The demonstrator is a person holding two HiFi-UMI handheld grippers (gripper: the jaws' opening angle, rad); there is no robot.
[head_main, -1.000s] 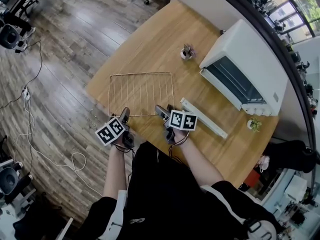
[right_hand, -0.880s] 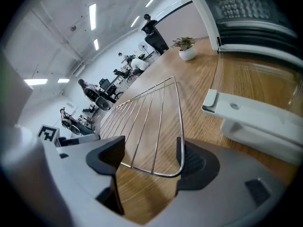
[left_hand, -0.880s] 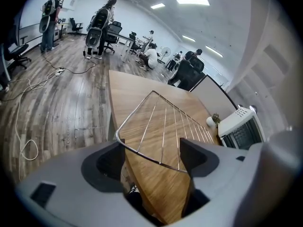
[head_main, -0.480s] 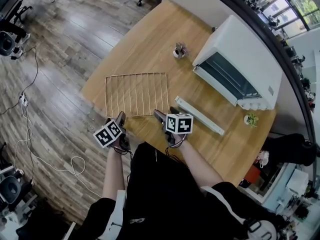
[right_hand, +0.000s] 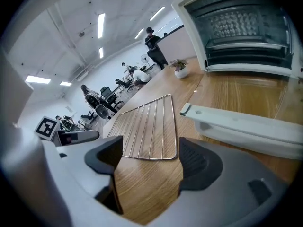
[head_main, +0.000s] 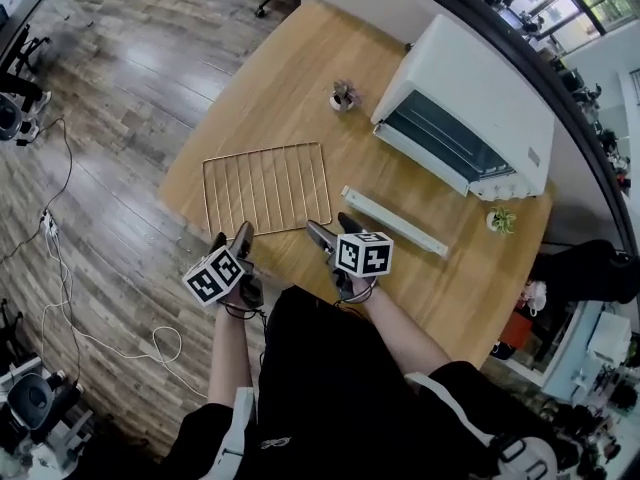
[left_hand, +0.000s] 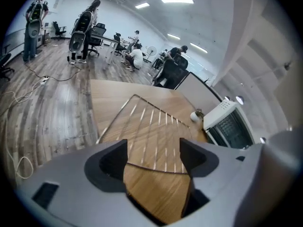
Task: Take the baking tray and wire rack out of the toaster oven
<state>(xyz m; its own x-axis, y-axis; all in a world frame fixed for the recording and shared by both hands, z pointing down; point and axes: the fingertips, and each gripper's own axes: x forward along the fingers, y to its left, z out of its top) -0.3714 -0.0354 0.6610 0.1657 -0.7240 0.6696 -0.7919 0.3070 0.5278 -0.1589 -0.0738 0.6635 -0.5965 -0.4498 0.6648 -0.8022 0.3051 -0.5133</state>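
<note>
The wire rack (head_main: pixel 265 188) lies flat on the wooden table (head_main: pixel 300 78), left of the white toaster oven (head_main: pixel 470 118). The oven's glass door hangs open, its white handle bar (head_main: pixel 395 220) nearest me. Inside the oven (right_hand: pixel 236 27) a pale strip crosses the cavity; I cannot tell whether it is the baking tray. My left gripper (head_main: pixel 228 236) hovers open just short of the rack's near edge (left_hand: pixel 151 126), nothing between its pads. My right gripper (head_main: pixel 332 226) has just been opening its jaws and stands open and empty by the rack's near right corner (right_hand: pixel 149 126).
A small potted plant (head_main: pixel 343 96) stands on the table left of the oven and another (head_main: pixel 500 220) at the oven's right front corner. The table's left edge drops to a wood floor with cables (head_main: pixel 60 258). Office chairs and people are far off.
Both grippers have drawn back from the rack's near edge toward me and risen a little. The rack has stayed flat in its place.
</note>
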